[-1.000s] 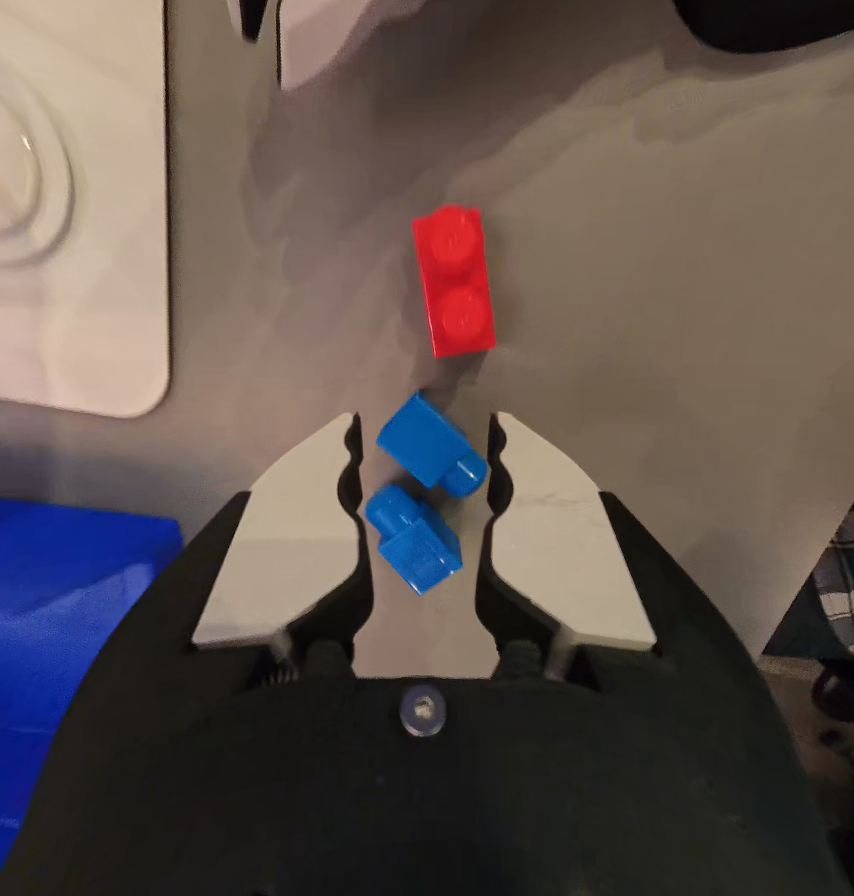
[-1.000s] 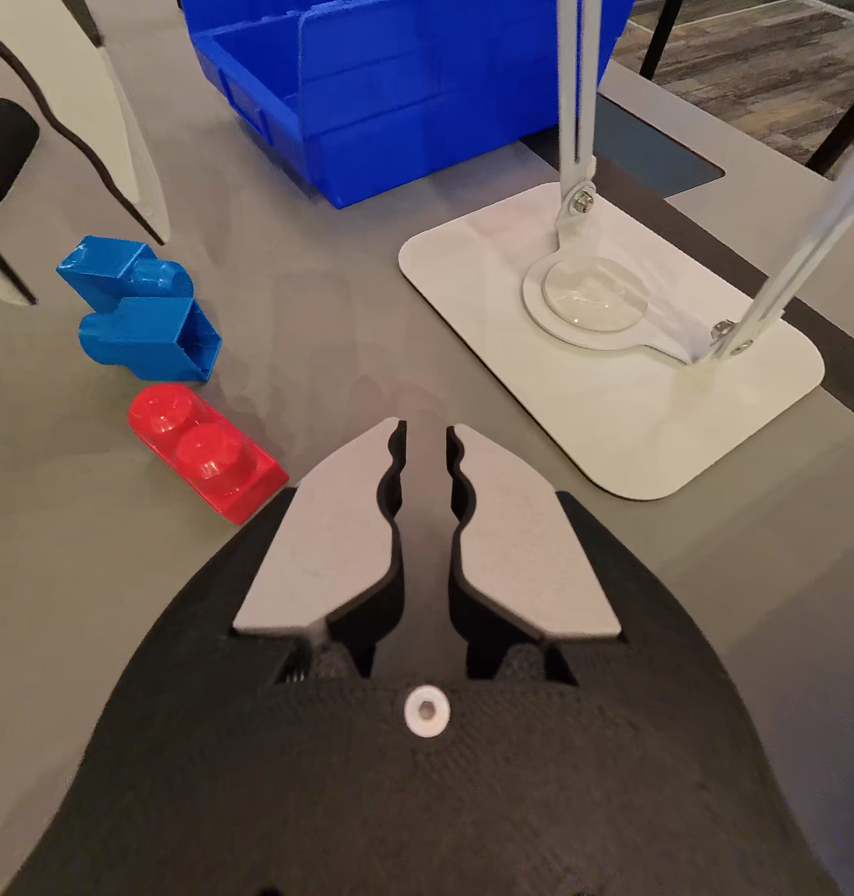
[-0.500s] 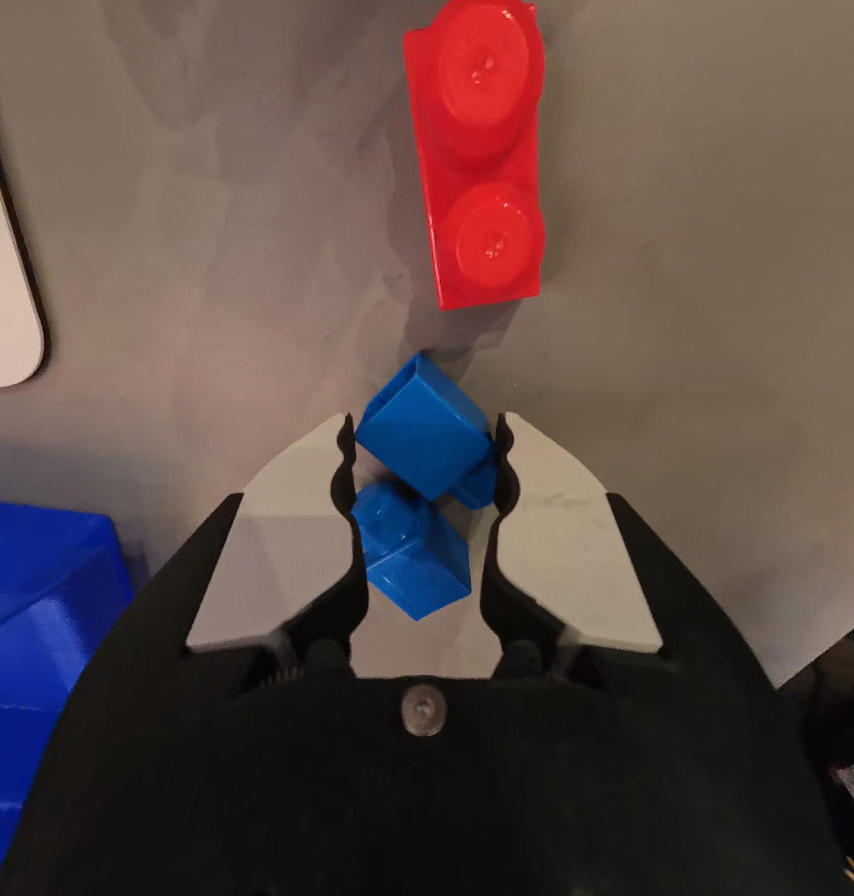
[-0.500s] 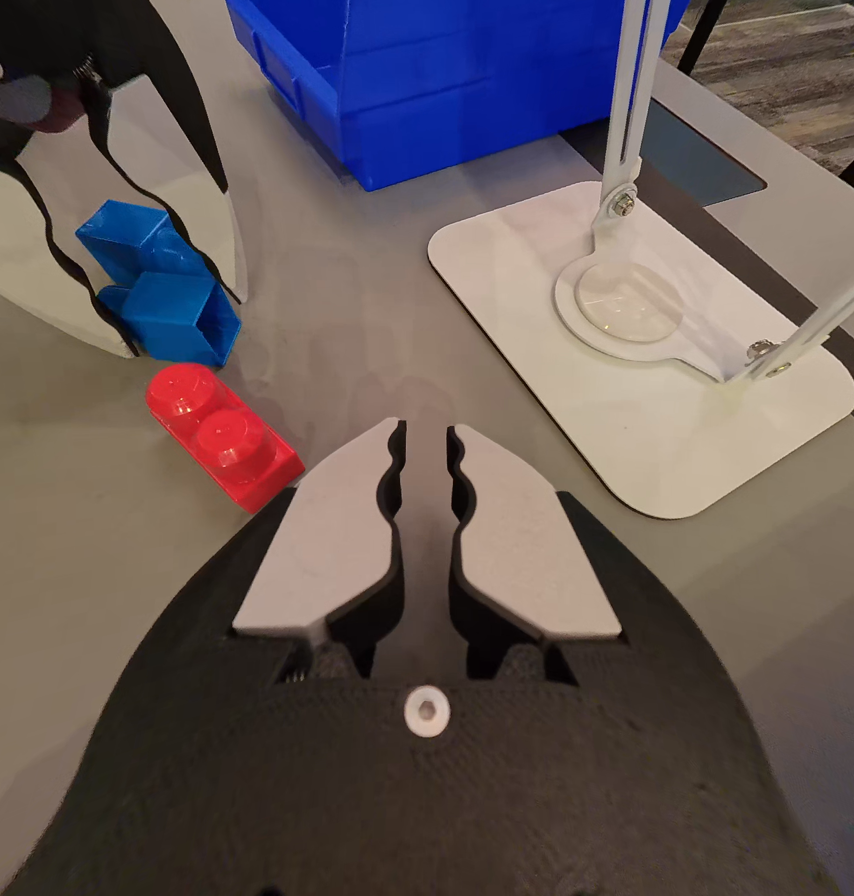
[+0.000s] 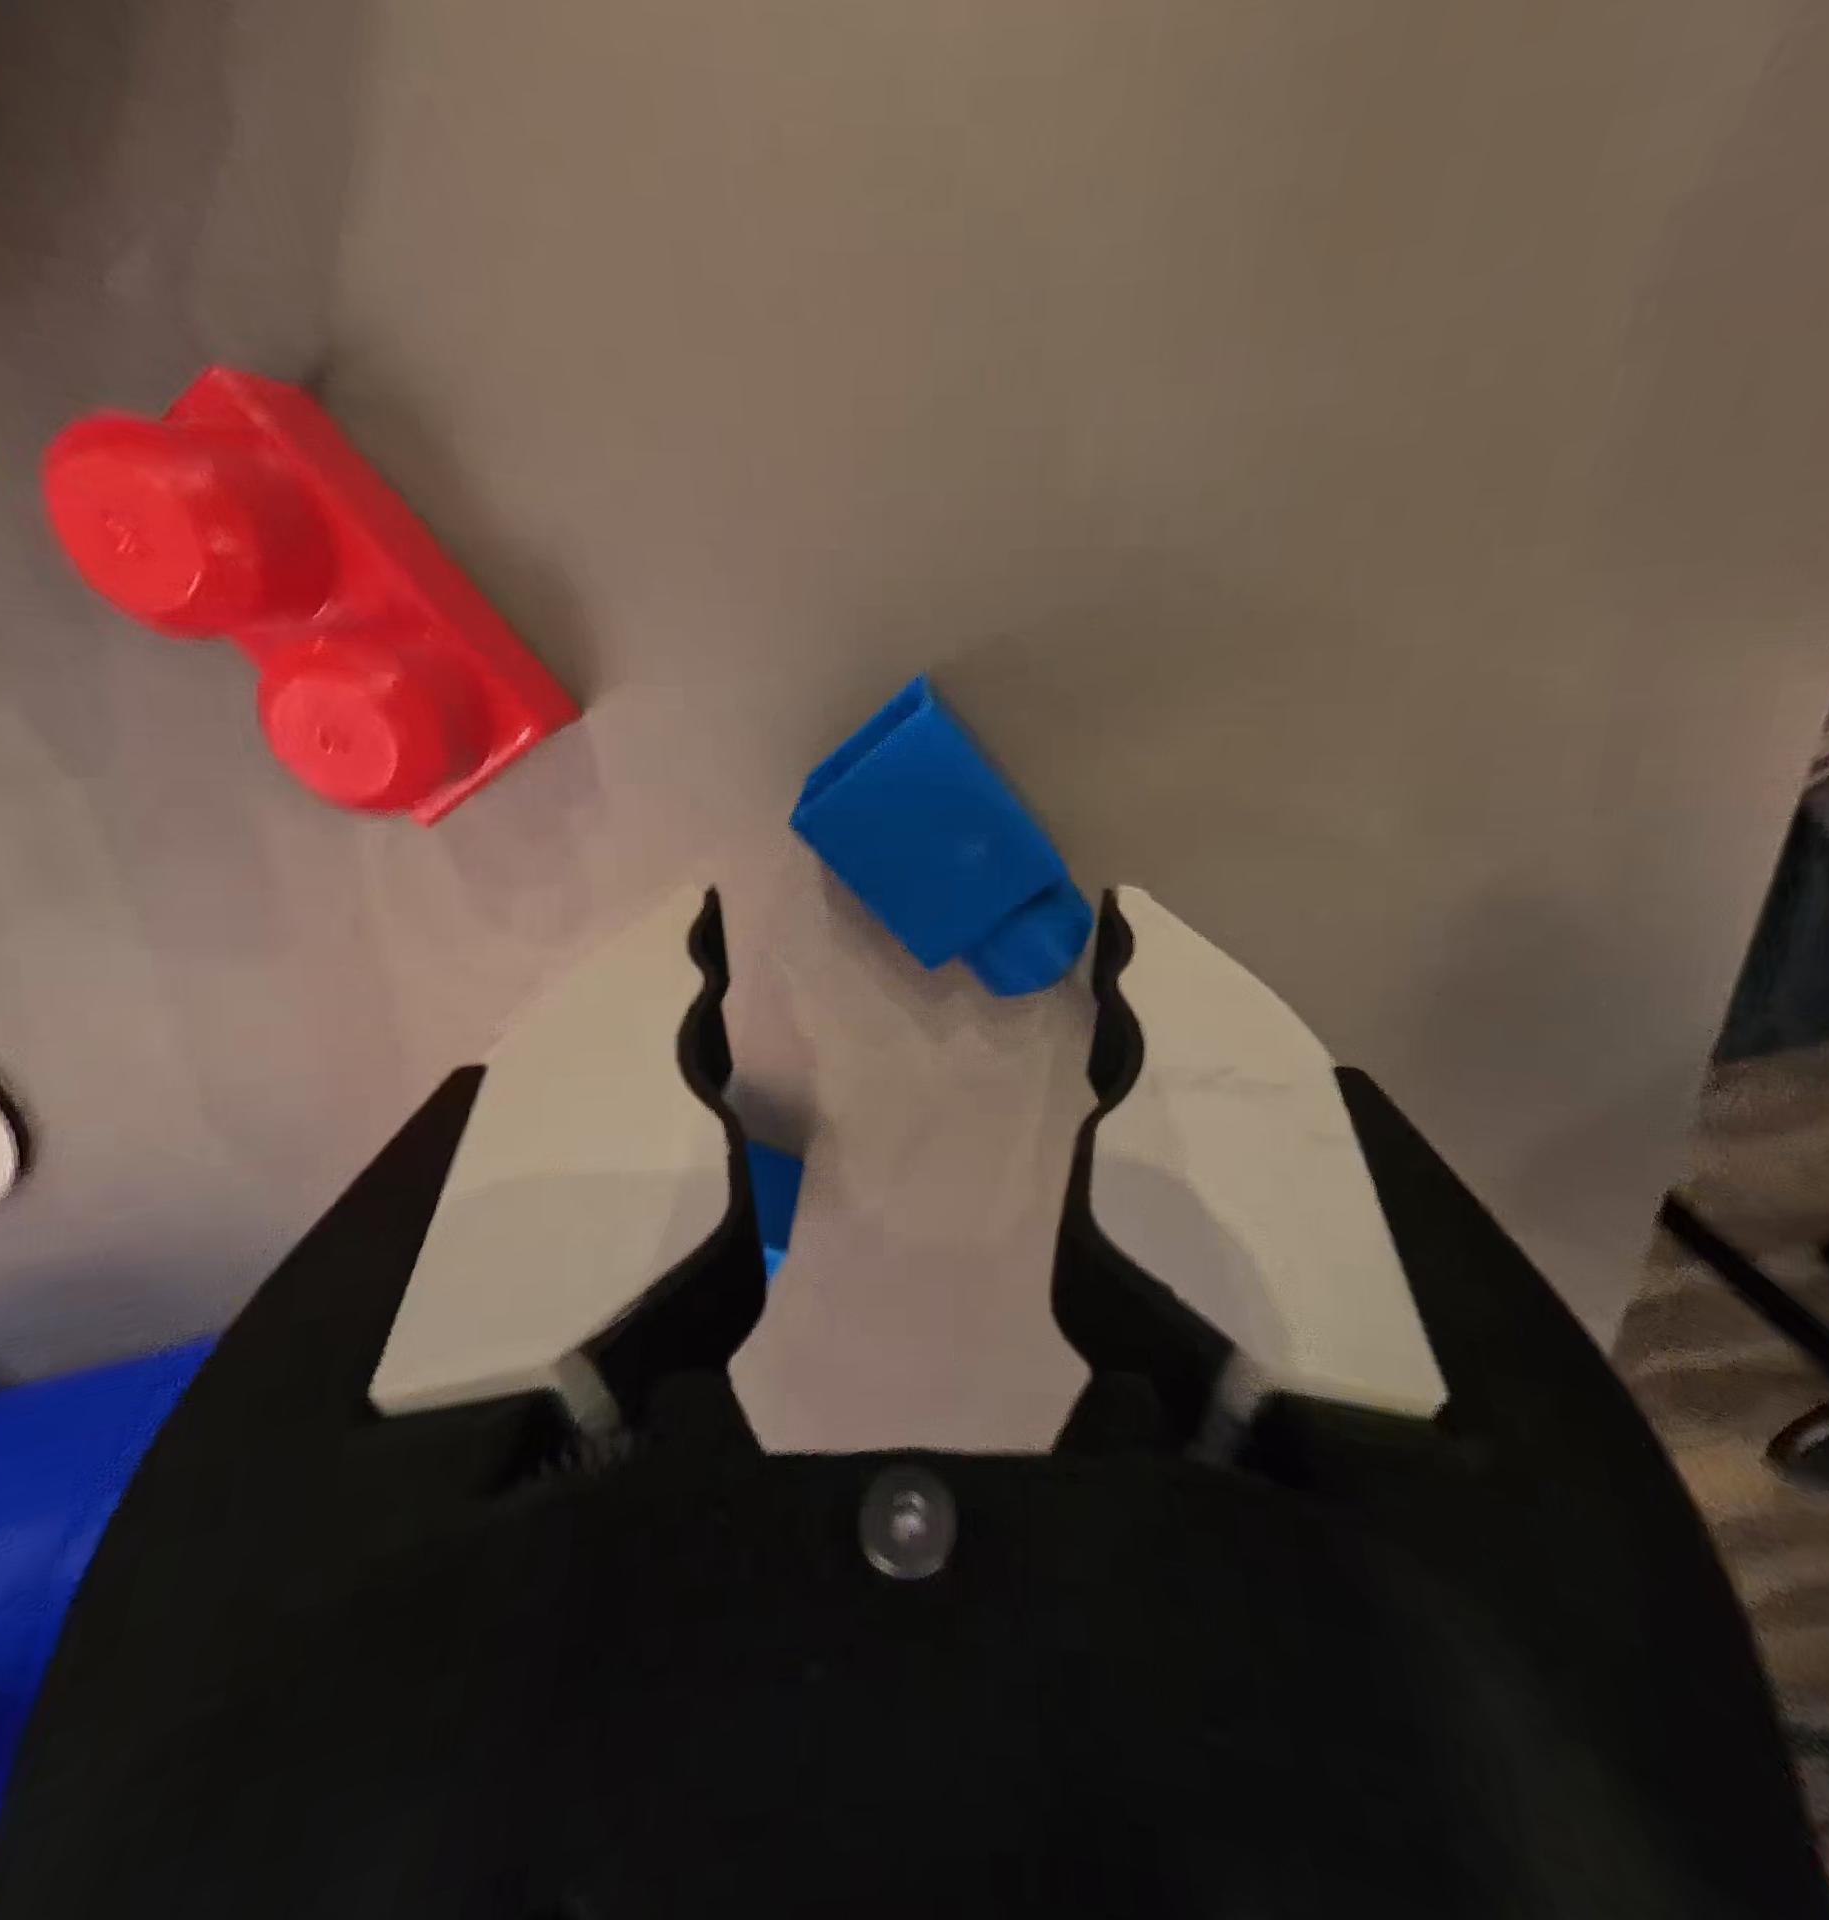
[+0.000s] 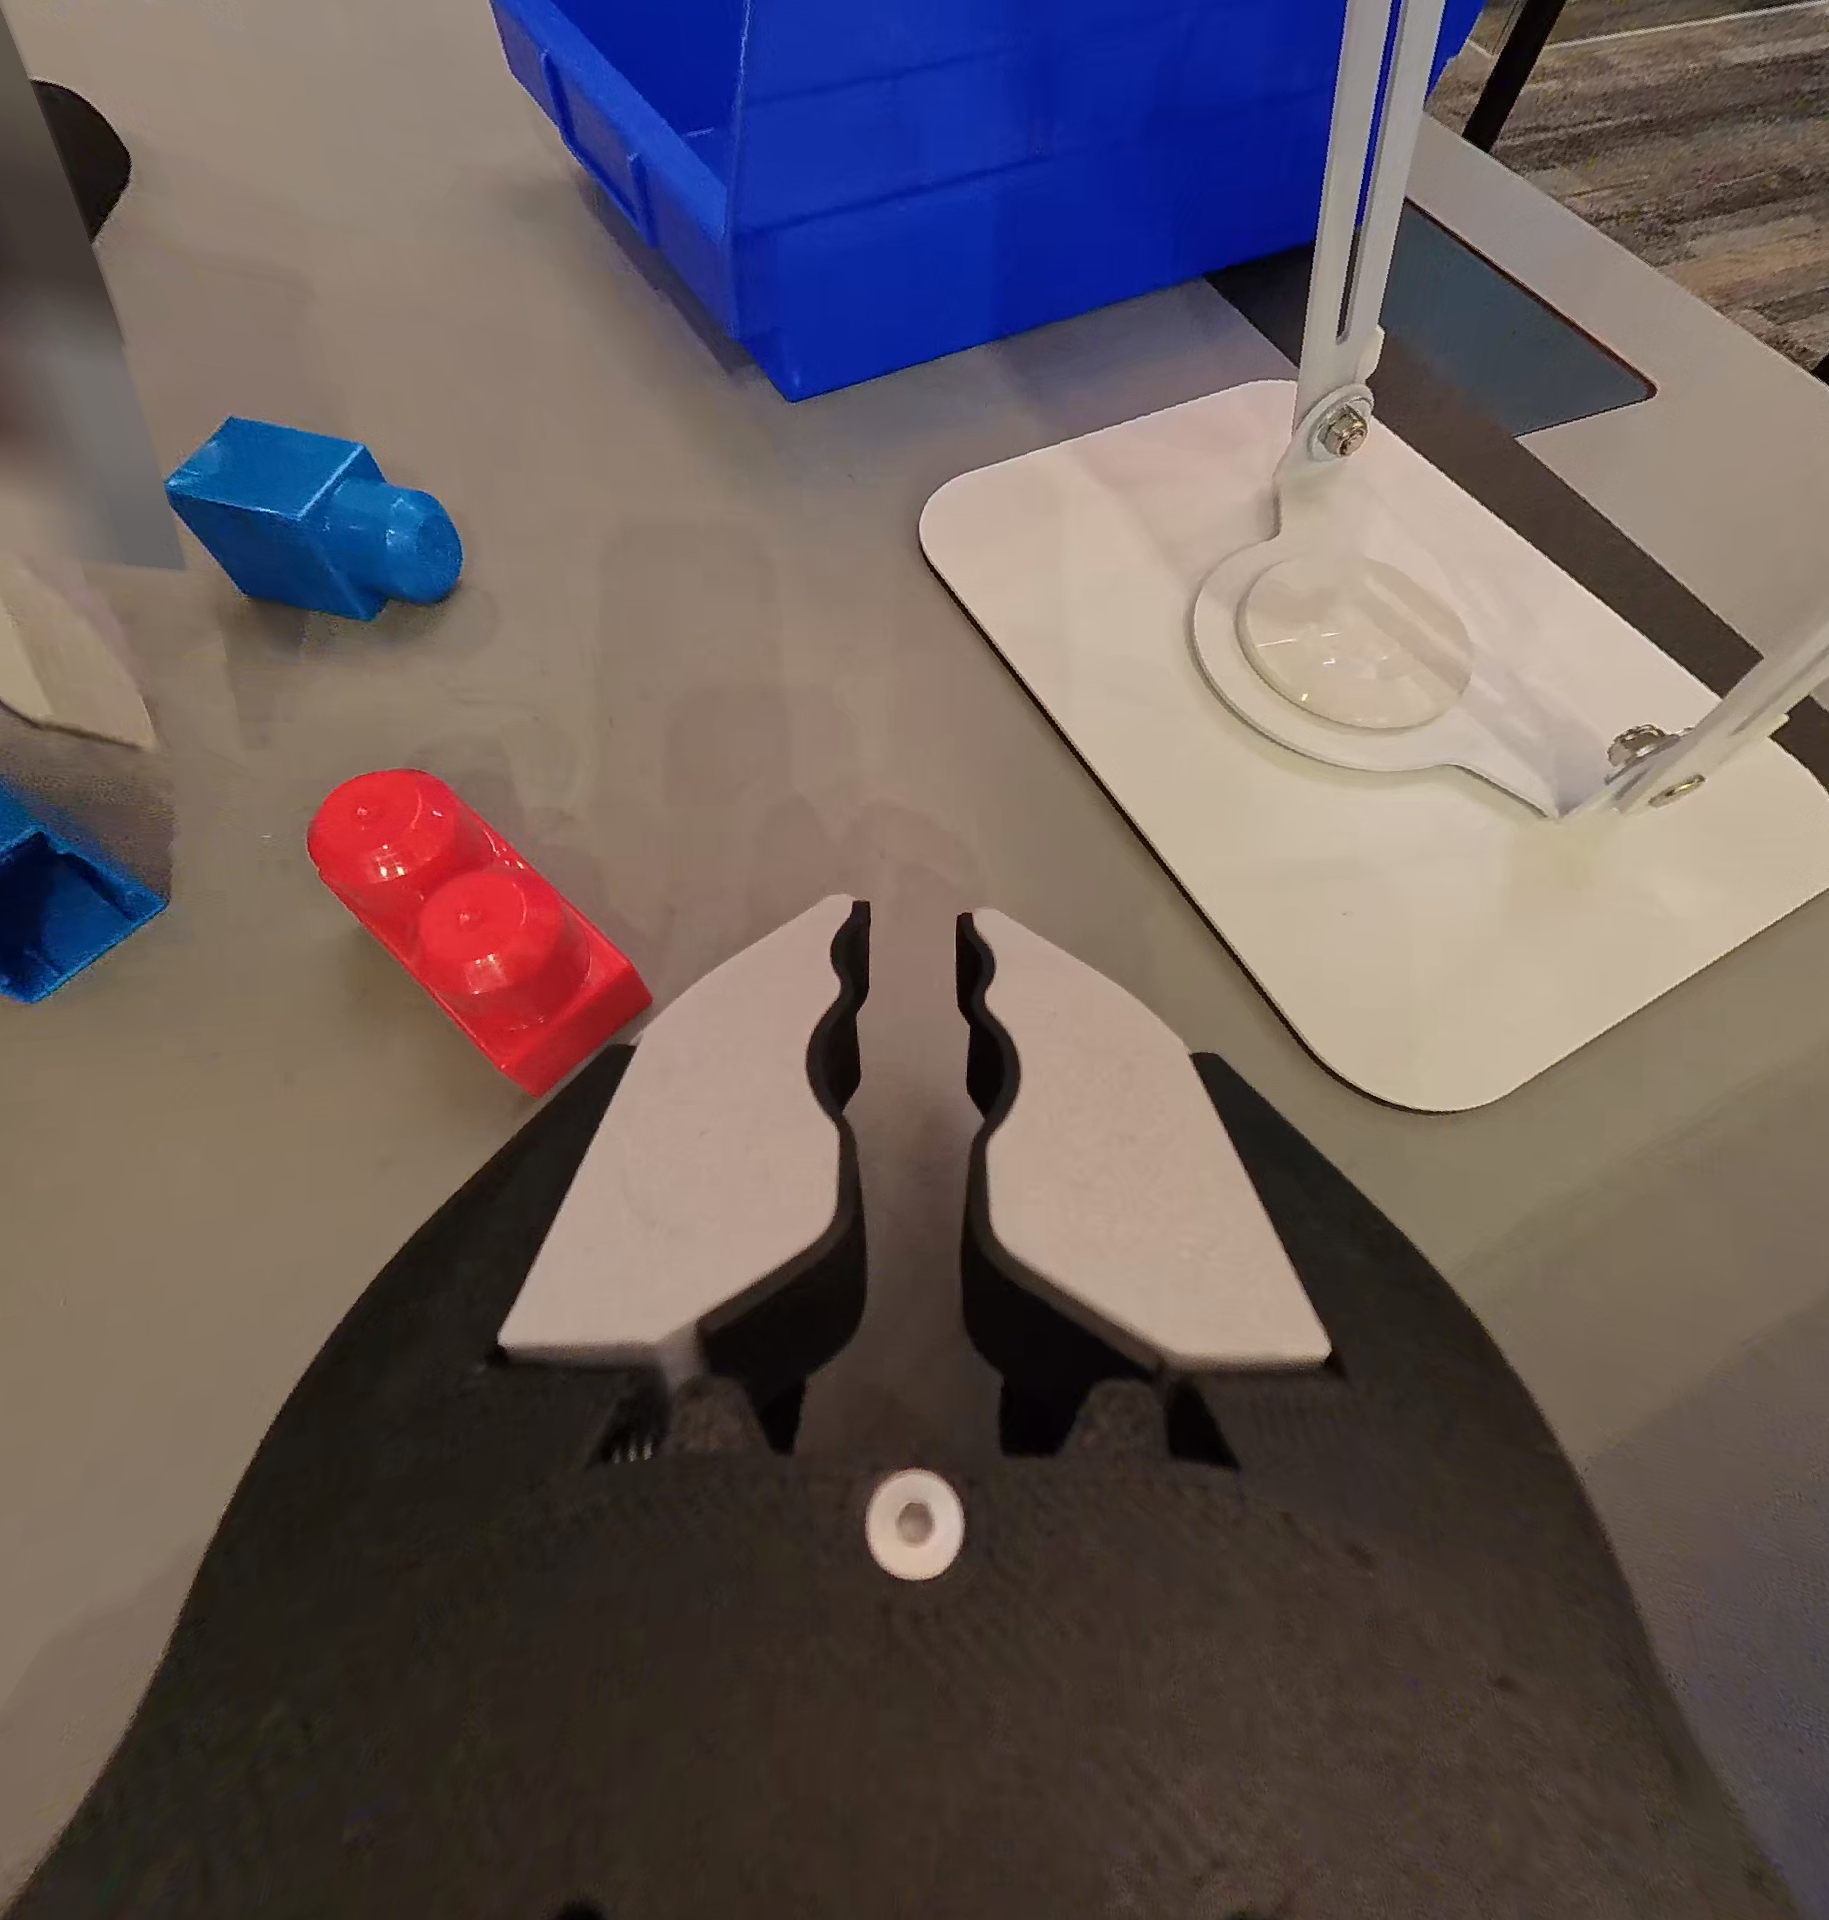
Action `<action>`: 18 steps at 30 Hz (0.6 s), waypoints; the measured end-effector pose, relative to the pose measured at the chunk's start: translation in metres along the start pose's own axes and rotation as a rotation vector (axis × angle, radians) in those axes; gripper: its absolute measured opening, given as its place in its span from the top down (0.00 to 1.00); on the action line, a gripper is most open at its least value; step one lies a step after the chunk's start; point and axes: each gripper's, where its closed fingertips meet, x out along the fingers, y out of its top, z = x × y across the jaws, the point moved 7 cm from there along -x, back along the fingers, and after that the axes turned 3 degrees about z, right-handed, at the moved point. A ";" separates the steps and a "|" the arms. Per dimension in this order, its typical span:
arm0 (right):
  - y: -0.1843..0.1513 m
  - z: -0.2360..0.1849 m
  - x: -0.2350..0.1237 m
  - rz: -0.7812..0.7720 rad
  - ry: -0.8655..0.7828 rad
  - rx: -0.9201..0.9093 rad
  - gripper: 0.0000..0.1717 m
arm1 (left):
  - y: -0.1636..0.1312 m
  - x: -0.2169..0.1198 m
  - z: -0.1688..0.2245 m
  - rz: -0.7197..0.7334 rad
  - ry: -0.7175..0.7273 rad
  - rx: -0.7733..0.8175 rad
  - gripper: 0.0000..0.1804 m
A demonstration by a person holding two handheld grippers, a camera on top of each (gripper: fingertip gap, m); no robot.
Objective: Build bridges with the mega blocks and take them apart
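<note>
Nothing's stacked right now: all the blocks lie loose on the grey worktop (image 6: pixel 681 582), so either a teardown just wrapped or a build hasn't started. The red two-stud block (image 6: pixel 474 940) sits left of centre in the right wrist view, one blue block (image 6: pixel 312 520) on its side in the upper left, another blue block (image 6: pixel 32 904) at the left edge. The left tool (image 5: pixel 908 914) is spread wide, holding nothing, blue block (image 5: pixel 931 831) just ahead. The right tool (image 6: pixel 912 925) is narrow and bare. The blue bin (image 6: pixel 993 187) is up top; can't see what's inside.
</note>
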 end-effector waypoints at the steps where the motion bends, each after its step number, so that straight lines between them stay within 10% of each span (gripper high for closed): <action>1: 0.000 0.000 0.000 0.000 0.000 0.000 0.91 | -0.003 -0.004 0.002 0.013 0.014 -0.055 0.62; 13: 0.000 -0.001 -0.001 0.003 -0.004 -0.016 0.91 | -0.034 -0.033 -0.051 0.001 0.465 -0.346 0.79; 18: 0.001 -0.002 0.001 -0.001 0.010 -0.018 0.91 | -0.020 -0.026 -0.028 0.129 0.311 -0.383 0.76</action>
